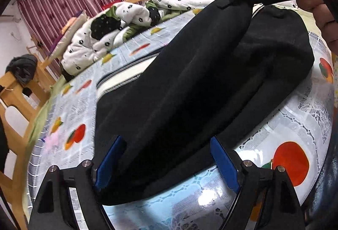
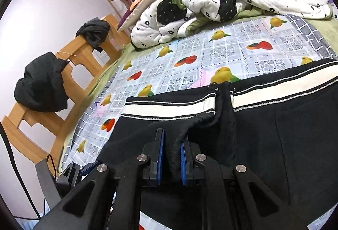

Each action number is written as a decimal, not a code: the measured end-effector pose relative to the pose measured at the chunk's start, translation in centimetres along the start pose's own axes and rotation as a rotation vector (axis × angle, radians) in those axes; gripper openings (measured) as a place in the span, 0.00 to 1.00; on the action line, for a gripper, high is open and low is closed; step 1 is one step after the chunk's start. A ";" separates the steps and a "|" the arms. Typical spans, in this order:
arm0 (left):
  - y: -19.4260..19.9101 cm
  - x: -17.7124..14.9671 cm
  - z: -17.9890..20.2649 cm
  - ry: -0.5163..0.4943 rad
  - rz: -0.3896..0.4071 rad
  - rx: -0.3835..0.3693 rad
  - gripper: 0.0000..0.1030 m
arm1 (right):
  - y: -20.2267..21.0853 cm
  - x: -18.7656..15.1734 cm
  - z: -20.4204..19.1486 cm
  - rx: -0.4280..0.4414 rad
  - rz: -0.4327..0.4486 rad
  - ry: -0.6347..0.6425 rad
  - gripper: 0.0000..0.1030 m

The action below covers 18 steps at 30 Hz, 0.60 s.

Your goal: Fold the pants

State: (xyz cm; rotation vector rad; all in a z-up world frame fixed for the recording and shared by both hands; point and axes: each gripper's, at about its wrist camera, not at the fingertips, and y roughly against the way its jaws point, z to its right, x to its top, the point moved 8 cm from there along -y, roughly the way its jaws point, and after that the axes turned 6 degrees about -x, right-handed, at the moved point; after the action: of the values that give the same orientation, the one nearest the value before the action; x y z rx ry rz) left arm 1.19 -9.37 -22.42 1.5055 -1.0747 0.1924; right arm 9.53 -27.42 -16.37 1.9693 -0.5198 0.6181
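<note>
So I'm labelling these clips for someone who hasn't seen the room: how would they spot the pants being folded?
Start at the bed with the fruit-print cover; a rumpled white flowered quilt lies along its far side. The pants lie on the cover's near part, with the right tool pinching a bunch of the cloth. They are black with a white-striped waistband, unlike the plain dark clothes on the wooden frame.

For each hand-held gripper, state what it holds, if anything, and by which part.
The right hand-held gripper pinches a fold of the black pants just below the striped waistband. The left hand-held gripper is open, straddling the pants, holding nothing.
</note>
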 end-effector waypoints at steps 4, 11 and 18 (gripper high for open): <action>-0.1 -0.2 -0.7 0.024 0.031 0.048 0.89 | -0.5 -0.6 0.6 0.000 -0.033 -0.028 0.13; 0.8 -1.2 -4.9 0.055 0.022 0.235 0.89 | -0.2 -1.2 1.5 -0.004 -0.037 -0.049 0.13; 0.1 -1.3 -5.3 0.077 -0.008 0.250 0.89 | -0.4 -2.0 2.1 -0.026 -0.047 -0.054 0.13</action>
State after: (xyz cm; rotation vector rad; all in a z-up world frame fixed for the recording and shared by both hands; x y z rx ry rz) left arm 2.72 -4.22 -21.78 1.7107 -1.0106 0.3874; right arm 8.64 -28.93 -18.79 1.9727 -0.5109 0.5281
